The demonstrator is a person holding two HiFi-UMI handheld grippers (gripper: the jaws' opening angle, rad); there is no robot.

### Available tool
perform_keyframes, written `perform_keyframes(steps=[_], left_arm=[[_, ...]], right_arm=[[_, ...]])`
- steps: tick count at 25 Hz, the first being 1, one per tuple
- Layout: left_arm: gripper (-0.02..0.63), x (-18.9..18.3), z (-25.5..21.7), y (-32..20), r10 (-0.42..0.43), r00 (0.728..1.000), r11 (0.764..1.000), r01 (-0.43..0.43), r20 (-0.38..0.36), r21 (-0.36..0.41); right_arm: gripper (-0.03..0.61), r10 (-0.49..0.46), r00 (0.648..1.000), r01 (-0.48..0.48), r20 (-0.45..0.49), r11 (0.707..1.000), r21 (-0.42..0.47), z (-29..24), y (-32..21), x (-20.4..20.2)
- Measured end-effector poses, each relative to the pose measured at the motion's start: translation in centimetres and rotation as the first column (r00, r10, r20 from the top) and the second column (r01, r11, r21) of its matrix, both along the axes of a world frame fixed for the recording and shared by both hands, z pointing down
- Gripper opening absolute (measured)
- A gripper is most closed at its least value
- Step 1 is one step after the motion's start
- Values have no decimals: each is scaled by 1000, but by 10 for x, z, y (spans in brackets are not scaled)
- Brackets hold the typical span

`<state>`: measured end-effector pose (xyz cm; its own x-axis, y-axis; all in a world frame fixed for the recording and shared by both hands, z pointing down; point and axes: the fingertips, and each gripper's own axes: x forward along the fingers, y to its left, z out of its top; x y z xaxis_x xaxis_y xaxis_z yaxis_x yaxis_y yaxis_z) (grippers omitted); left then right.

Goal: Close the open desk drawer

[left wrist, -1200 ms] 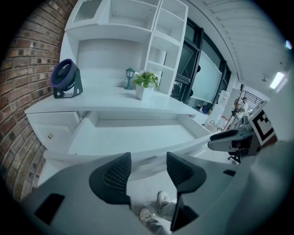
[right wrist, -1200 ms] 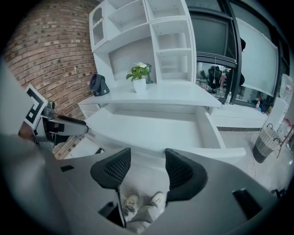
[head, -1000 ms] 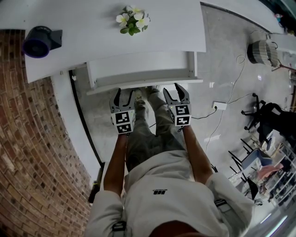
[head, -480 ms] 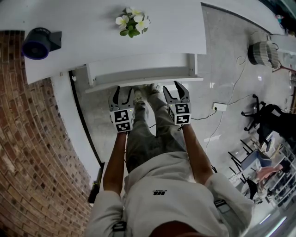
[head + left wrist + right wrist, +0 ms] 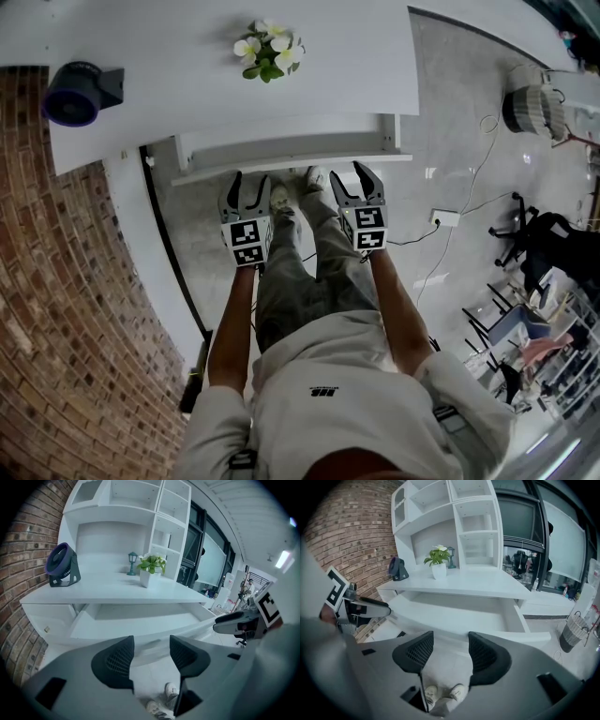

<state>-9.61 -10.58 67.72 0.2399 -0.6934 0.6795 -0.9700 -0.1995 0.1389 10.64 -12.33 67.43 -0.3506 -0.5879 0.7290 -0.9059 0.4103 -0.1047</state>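
Note:
A wide white drawer (image 5: 291,152) stands pulled out from under the white desk top (image 5: 187,75), its inside bare. Its front panel (image 5: 291,169) faces me. My left gripper (image 5: 246,184) is open, its tips right at the panel's left half. My right gripper (image 5: 355,174) is open too, tips at the panel's right half. Whether the tips touch the panel I cannot tell. In the left gripper view the drawer (image 5: 136,620) fills the space beyond the jaws, and my left gripper (image 5: 151,654) holds nothing. The right gripper view shows the drawer (image 5: 459,613) just past my empty right gripper (image 5: 449,651).
A potted white flower (image 5: 269,40) and a dark blue fan (image 5: 77,92) stand on the desk. A brick wall (image 5: 66,309) runs along the left. White shelves (image 5: 454,517) rise behind the desk. A waste basket (image 5: 534,105), a power strip (image 5: 444,215) and cables lie on the floor at right.
Both grippers have moved forward toward the desk, and the drawer's front panel has slid a little way in with them.

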Motion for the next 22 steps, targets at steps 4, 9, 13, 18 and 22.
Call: perform_keyframes(steps=[4, 9, 13, 18, 22], left_arm=[[251, 0, 0, -7, 3, 1000, 1000, -3, 0, 7], [250, -2, 0, -14, 4, 1000, 1000, -4, -1, 13], [247, -3, 0, -19, 8, 1000, 1000, -8, -2, 13], [249, -4, -3, -24, 19, 1000, 1000, -19, 2, 14], [249, -2, -8, -25, 34, 999, 999, -34, 9, 24]], right_arm=[[233, 1, 1000, -1, -2, 1000, 6, 0, -7, 0], [233, 7, 1000, -7, -2, 1000, 10, 0, -14, -2], [233, 11, 1000, -11, -1, 1000, 14, 1, -20, -3], [233, 12, 1000, -12, -9, 1000, 15, 1, -23, -2], [233, 20, 1000, -20, -5, 1000, 23, 1, -27, -2]])
